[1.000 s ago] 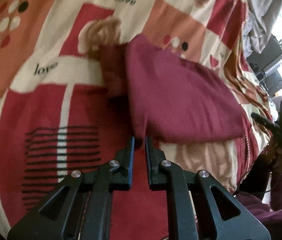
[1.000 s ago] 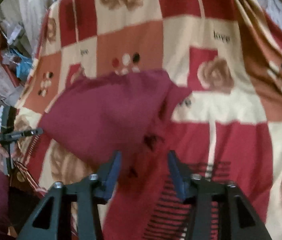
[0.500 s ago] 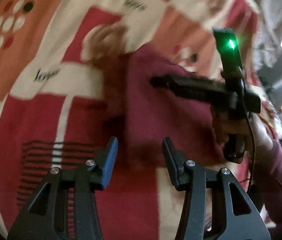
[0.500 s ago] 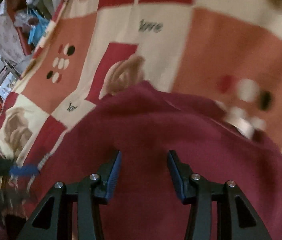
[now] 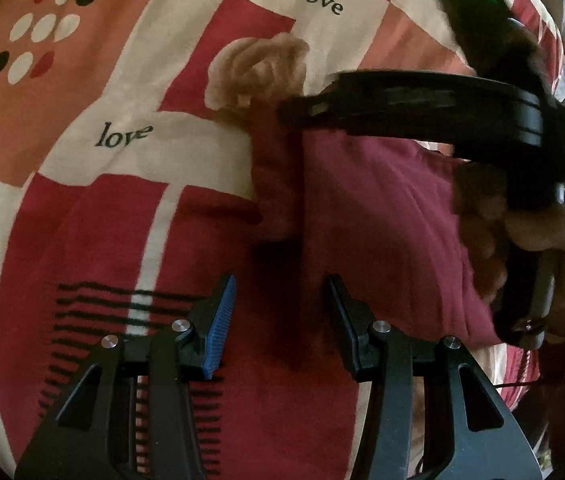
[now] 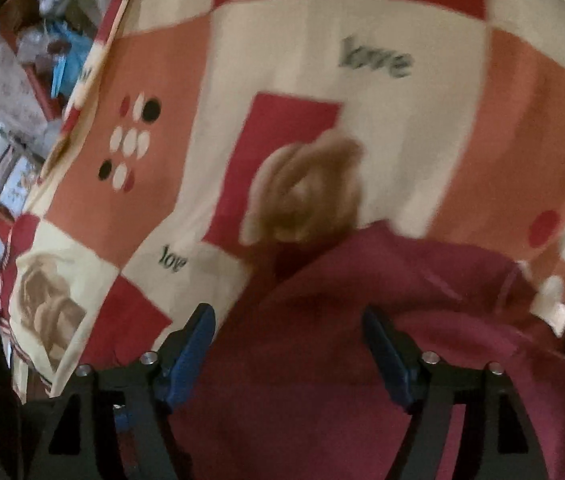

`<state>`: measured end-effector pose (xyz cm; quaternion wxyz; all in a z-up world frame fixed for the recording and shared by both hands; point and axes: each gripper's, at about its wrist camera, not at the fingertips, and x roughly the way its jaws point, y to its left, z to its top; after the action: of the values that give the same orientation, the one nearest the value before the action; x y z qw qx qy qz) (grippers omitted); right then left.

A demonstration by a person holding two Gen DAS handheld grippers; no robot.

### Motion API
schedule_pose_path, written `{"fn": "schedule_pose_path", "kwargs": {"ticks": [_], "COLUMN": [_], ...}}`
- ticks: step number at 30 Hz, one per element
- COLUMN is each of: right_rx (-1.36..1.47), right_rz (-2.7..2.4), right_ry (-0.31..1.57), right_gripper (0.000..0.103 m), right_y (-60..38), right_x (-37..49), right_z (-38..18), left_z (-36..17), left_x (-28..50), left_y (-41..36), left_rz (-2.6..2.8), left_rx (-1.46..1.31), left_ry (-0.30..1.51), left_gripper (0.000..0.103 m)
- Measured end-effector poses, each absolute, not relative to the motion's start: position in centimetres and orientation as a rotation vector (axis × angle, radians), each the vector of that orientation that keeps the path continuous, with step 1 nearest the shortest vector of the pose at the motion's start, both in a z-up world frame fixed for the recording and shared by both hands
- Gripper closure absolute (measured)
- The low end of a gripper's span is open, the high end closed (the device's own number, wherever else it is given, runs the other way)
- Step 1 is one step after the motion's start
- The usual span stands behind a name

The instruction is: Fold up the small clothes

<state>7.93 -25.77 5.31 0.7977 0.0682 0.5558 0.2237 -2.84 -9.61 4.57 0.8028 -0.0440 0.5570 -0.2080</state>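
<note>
- The left gripper (image 5: 280,292) has let go of the red cloth (image 5: 382,216); its jaws are wide now.
- The right gripper (image 6: 288,320), also wide, has moved over the cloth.
- The cloth lies folded on the blanket (image 5: 122,168), ready for another fold.

The garment (image 5: 382,216) is plain maroon. The blanket (image 5: 82,120) shows red, salmon and cream blocks with tan roses, dots, black stripes and "love" lettering.

One maroon garment (image 5: 382,208), one patchwork bedspread (image 5: 82,128), two claws, left (image 5: 280,304) and right (image 6: 288,340)
</note>
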Motion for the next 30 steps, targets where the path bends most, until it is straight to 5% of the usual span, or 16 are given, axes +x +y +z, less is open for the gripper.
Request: {"fn": "schedule_pose_path", "kwargs": {"ticks": [7, 15, 25, 28, 30], "right_rx": [-0.01, 0.074, 0.328, 0.335, 0.346], "right_rz": [0.392, 0.425, 0.491, 0.494, 0.498], "right_ry": [1.21, 1.131, 1.102, 1.106, 1.112], "right_gripper": [0.021, 0.073, 0.083, 0.083, 0.083], "right_y": [-22.1, -25.4, -31.2, -31.4, -31.2], "right_x": [8.4, 7.2, 5.4, 5.7, 5.9], "right_z": [2.6, 3.9, 6.5, 6.8, 6.6], "left_z": [4.2, 4.6, 4.6, 4.2, 4.5], "left_x": [-2.4, -2.7, -1.7, -1.1, -1.1], "left_y": [-9.3, -9.7, -12.0, -12.3, -12.8], "left_rz": [-0.415, -0.431, -0.525, -0.548, -0.572], "left_rx": [-0.087, -0.074, -0.215, -0.279, -0.286], "left_ry": [1.185, 1.153, 1.168, 1.157, 1.145], "left_gripper": [0.047, 0.045, 0.038, 0.042, 0.06]}}
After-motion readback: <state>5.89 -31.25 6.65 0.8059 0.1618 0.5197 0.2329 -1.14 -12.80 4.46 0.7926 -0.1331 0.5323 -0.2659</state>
